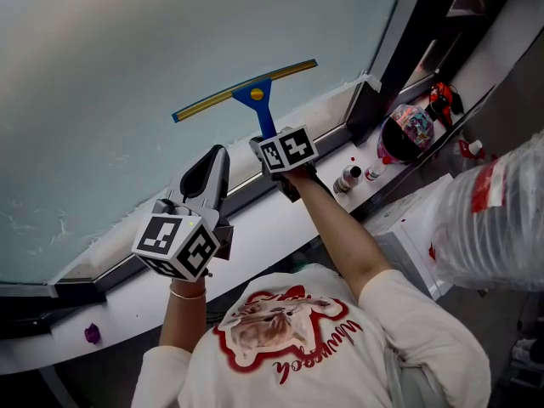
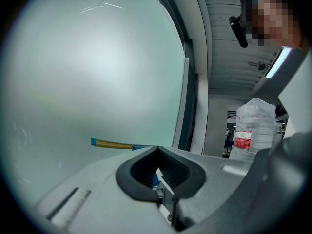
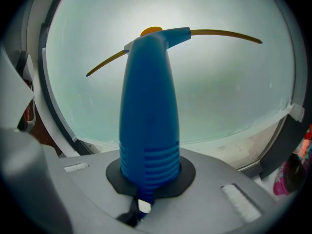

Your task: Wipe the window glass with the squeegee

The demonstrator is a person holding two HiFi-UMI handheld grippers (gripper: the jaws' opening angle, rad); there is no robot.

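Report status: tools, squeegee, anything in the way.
Right tool shut on squeegee handle, blade at glass. Left tool shut, empty, low beside it. Bottles off right, clear of the blade.

Diffuse daylight is entering through the window glass point(image 1: 153, 49), glare is washing out its centre in both gripper views, and fisheye distortion is darkening their corners.

Smooth blue plastic squeegee point(image 3: 148, 111) with ribbed grip; window glass point(image 1: 127, 58) looks matt.
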